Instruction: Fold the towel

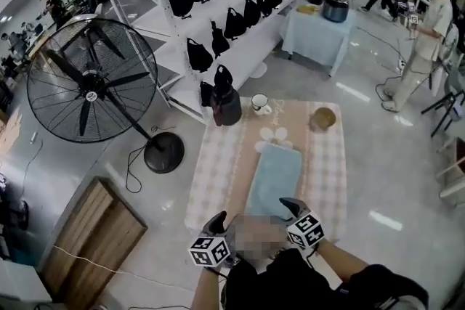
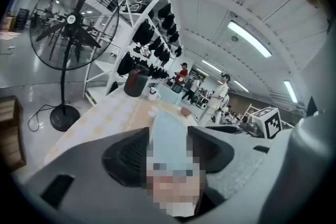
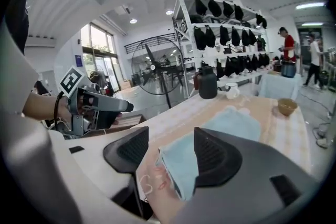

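Note:
A light blue towel point(image 1: 275, 181) lies lengthwise on the table with the pink checked cloth point(image 1: 211, 178), its near end at the table's front edge. My left gripper point(image 1: 216, 223) hovers at the near left of that end, open. My right gripper point(image 1: 293, 208) is at the near right corner, also open. In the left gripper view the towel point(image 2: 168, 131) runs away between the spread jaws of the gripper point(image 2: 168, 149). In the right gripper view the towel's near corner point(image 3: 184, 165) lies between the open jaws point(image 3: 170, 152), with the left gripper point(image 3: 89, 105) off to the left.
At the table's far end stand a black jug point(image 1: 225, 104), a white cup point(image 1: 260, 104), a wooden bowl point(image 1: 323, 117) and small white discs point(image 1: 275, 134). A big floor fan point(image 1: 91, 80) and a white rack of black bags point(image 1: 218, 18) stand on the left. People walk at the back.

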A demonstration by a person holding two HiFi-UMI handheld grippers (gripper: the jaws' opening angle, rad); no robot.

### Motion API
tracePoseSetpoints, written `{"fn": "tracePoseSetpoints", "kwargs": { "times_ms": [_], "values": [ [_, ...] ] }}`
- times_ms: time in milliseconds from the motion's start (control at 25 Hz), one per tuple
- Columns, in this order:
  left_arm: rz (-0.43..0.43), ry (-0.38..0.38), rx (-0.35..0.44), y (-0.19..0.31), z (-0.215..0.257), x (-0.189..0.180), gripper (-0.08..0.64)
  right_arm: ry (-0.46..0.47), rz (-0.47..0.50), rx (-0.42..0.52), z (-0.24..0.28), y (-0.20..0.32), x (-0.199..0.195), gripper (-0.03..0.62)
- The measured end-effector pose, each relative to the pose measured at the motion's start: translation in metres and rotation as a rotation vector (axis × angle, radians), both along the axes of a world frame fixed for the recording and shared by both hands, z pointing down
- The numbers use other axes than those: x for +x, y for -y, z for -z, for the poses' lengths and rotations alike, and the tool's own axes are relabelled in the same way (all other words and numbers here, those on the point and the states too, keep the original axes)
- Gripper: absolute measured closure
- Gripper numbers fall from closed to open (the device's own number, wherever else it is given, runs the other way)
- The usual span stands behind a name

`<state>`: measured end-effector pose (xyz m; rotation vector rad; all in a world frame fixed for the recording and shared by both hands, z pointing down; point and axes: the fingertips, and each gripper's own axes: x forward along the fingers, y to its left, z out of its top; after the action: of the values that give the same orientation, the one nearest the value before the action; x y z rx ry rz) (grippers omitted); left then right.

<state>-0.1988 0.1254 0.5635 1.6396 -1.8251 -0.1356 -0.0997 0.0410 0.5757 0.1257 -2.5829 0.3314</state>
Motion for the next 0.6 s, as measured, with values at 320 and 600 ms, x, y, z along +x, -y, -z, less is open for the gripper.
{"fn": "tracePoseSetpoints", "kwargs": {
  "times_ms": [320,600],
  "values": [
    [-0.250,-0.048,-0.005,-0.004,-0.010,0.002,0.347,-0.044,-0.277,-0.012,-0.005,-0.034,0.026,0.344],
    [-0.407,-0.054,-0.020,-0.008,-0.033,0.031,0.347,-0.074,-0.428,-0.006,-0.028,-0.058,0.064,0.344]
  ]
}}
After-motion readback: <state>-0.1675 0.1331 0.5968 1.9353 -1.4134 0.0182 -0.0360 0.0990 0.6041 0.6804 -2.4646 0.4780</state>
